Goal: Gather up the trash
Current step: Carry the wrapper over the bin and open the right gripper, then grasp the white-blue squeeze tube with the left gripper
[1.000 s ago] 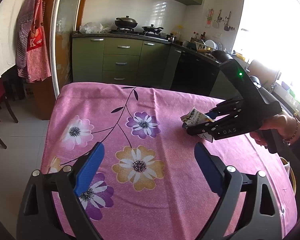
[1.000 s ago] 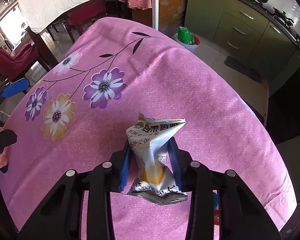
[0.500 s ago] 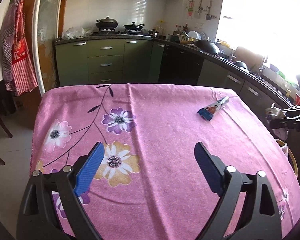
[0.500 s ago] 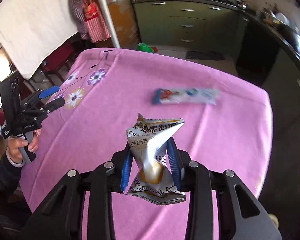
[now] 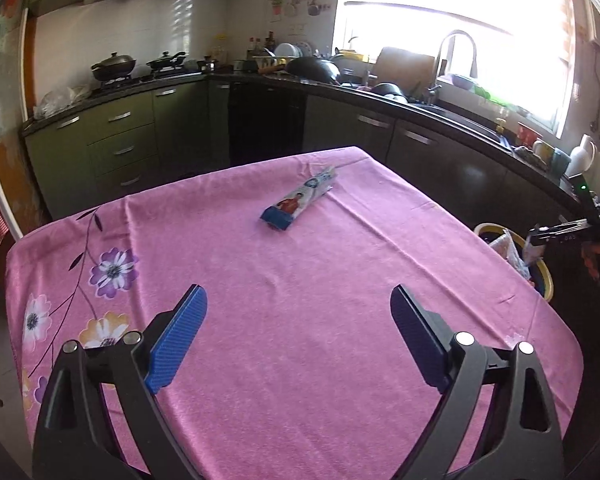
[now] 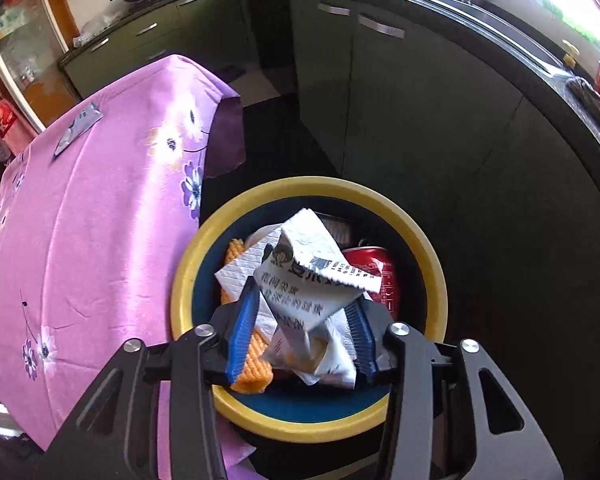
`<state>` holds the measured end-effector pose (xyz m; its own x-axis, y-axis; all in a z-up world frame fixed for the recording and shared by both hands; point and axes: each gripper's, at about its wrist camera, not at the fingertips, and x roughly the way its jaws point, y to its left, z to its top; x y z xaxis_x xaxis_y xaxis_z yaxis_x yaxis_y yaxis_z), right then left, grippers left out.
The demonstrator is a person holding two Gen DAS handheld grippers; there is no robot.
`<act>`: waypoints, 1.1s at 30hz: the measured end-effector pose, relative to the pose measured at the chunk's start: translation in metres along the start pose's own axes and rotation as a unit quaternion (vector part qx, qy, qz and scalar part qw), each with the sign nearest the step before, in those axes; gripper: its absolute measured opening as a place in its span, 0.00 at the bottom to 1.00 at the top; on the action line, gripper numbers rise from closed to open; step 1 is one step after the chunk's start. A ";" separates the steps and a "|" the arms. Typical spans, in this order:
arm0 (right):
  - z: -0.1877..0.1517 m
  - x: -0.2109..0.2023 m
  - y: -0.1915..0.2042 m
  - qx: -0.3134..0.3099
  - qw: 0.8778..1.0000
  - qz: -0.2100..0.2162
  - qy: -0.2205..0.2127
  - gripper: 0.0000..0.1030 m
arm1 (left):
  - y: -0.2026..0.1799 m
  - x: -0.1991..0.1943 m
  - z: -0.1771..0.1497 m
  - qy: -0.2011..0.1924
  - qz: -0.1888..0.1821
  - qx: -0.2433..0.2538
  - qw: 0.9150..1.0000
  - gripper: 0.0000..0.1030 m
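My right gripper (image 6: 306, 316) is above the yellow-rimmed trash bin (image 6: 432, 264) beside the table. A crumpled white snack wrapper (image 6: 300, 280) sits between its blue pads (image 6: 244, 328), which stand slightly apart; whether they still grip it is unclear. The bin holds white paper, an orange piece and a red can (image 6: 374, 276). My left gripper (image 5: 296, 344) is open and empty above the pink flowered tablecloth (image 5: 300, 280). A long blue wrapper (image 5: 298, 202) lies at the table's far side, also in the right wrist view (image 6: 78, 128). The right gripper (image 5: 556, 236) and bin (image 5: 540, 276) show at the right edge.
Dark green kitchen cabinets (image 5: 380, 136) and a counter with pots, a sink and dishes run behind and right of the table. The tablecloth hangs over the table edge next to the bin (image 6: 224, 136). A bright window (image 5: 460, 40) is at the right.
My right gripper carried the snack wrapper off the table and over the trash bin; its pads have widened a little. My left gripper turned right, so the blue wrapper now lies ahead.
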<state>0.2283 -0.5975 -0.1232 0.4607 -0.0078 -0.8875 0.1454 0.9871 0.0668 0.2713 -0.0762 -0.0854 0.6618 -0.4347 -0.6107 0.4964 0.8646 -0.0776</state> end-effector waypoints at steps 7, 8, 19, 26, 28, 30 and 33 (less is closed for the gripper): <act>-0.009 -0.003 -0.007 0.010 1.000 0.001 -0.028 0.57 | -0.036 0.026 0.036 0.010 -0.038 0.078 0.996 0.90; -0.012 -0.007 -0.005 0.011 0.999 0.002 -0.034 0.57 | -0.040 0.035 0.040 0.015 -0.035 0.093 0.995 0.90; -0.037 -0.067 0.021 0.003 0.994 0.046 -0.104 0.65 | -0.021 0.152 0.079 0.089 -0.052 0.124 0.987 0.90; -0.066 -0.092 0.066 -0.038 0.990 0.082 -0.111 0.66 | -0.004 0.203 0.091 0.127 -0.075 0.123 0.981 0.90; -0.069 -0.096 0.073 -0.041 0.989 0.089 -0.112 0.66 | 0.000 0.211 0.091 0.135 -0.085 0.121 0.980 0.90; -0.069 -0.100 0.079 -0.041 0.988 0.096 -0.115 0.66 | 0.003 0.217 0.091 0.141 -0.086 0.121 0.979 0.90; -0.069 -0.104 0.086 -0.041 0.987 0.101 -0.119 0.67 | 0.007 0.224 0.092 0.147 -0.090 0.118 0.978 0.90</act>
<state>0.1322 -0.5011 -0.0565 0.6665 0.1622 -0.7276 -0.0373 0.9821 0.1847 0.4750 -0.1907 -0.1504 0.3797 -0.4527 -0.8067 0.7288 0.6835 -0.0405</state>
